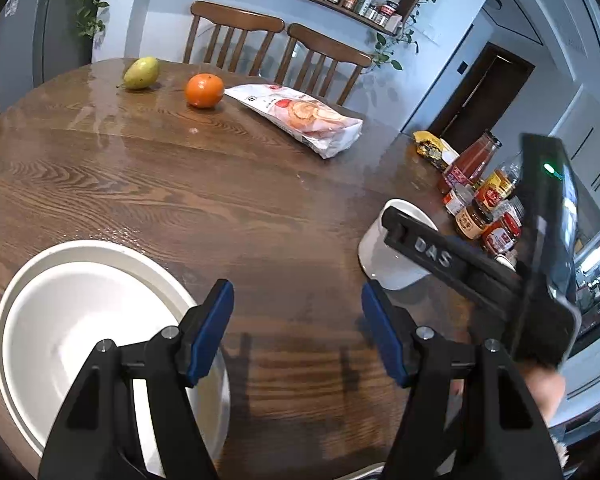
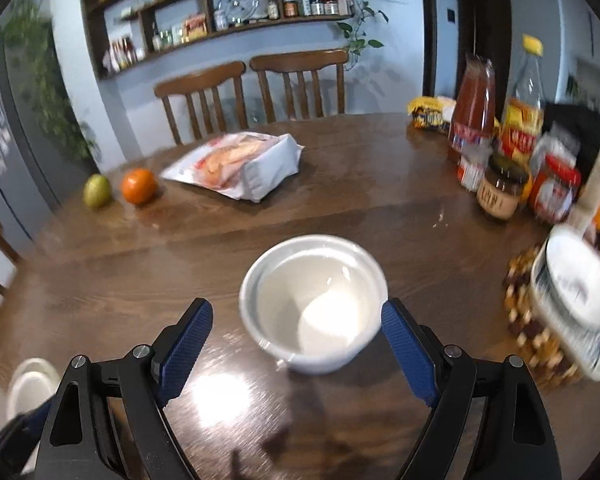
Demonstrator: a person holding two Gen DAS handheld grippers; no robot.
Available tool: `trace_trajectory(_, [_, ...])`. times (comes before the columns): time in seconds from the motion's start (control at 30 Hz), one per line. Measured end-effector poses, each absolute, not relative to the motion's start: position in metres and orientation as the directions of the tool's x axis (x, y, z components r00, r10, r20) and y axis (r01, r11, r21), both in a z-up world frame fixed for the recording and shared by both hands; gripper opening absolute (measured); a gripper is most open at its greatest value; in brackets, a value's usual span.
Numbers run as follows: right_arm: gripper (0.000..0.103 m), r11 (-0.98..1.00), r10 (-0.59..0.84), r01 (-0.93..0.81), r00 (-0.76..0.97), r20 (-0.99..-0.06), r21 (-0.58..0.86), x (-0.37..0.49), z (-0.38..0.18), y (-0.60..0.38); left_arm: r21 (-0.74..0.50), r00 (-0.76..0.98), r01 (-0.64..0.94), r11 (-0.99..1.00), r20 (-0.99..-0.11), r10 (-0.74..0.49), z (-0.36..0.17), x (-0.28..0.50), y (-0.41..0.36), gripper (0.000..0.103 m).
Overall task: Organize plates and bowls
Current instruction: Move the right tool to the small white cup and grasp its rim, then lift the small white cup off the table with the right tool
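A stack of white plates (image 1: pixel 80 320) lies at the table's near left, partly under the left finger of my left gripper (image 1: pixel 296 320), which stands open over bare wood. A white bowl (image 2: pixel 316 304), seemingly with a second one nested inside, sits upright in the right wrist view. My right gripper (image 2: pixel 298 316) is open around its near side: the right pad is close to the rim and the left pad is well clear. In the left wrist view the bowl (image 1: pixel 380 256) is partly covered by a black finger (image 1: pixel 432 252) of the right gripper. The plates (image 2: pixel 32 384) show again at the lower left.
A pear (image 1: pixel 140 74), an orange (image 1: pixel 204 90) and a snack bag (image 1: pixel 300 116) lie toward the far side. Sauce jars and bottles (image 2: pixel 500 160) crowd the right edge. More white dishes (image 2: pixel 576 300) sit on a woven mat at the right. Wooden chairs (image 2: pixel 252 92) stand behind the table.
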State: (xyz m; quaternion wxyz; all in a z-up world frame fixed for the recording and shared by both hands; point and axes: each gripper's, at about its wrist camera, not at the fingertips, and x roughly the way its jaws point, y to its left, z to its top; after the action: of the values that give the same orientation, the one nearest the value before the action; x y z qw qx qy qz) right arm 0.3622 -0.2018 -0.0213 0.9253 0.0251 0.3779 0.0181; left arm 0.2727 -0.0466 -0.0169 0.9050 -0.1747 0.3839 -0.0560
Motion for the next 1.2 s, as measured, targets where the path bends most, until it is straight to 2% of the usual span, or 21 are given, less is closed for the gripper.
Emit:
trace_trajectory(0.27, [0.087, 1.0, -0.002, -0.013, 0.711, -0.703, -0.016, 0.381, -0.029, -0.202, -0.353, 0.689, -0.033, 0.935, -0.686, -0.234, -0.021, 0.276, -0.048, 0.066])
trace_trajectory(0.47, [0.087, 0.997, 0.074, -0.03, 0.679, -0.731, 0.073, 0.388, -0.039, -0.212, -0.347, 0.685, -0.025, 0.938, -0.689, -0.237, -0.022, 0.276, -0.05, 0.066])
trace_trajectory(0.77, [0.086, 0.995, 0.095, -0.046, 0.693, -0.715, 0.087, 0.389, -0.043, -0.21, -0.348, 0.684, -0.026, 0.937, -0.69, -0.237, -0.021, 0.277, -0.05, 0.066])
trace_trajectory(0.93, [0.086, 0.987, 0.159, -0.132, 0.646, -0.747, 0.096, 0.381, -0.041, -0.209, -0.365, 0.707, -0.058, 0.929, -0.672, -0.22, -0.018, 0.274, -0.042, 0.066])
trace_trajectory(1.07, [0.086, 0.967, 0.253, -0.173, 0.59, -0.767, 0.186, 0.37, -0.039, -0.218, -0.381, 0.707, -0.055, 0.923, -0.668, -0.233, -0.016, 0.273, -0.04, 0.066])
trace_trajectory(1.2, [0.086, 0.963, 0.259, -0.21, 0.564, -0.784, 0.167, 0.361, -0.04, -0.211, -0.375, 0.718, -0.058, 0.925, -0.659, -0.222, -0.012, 0.27, -0.039, 0.066])
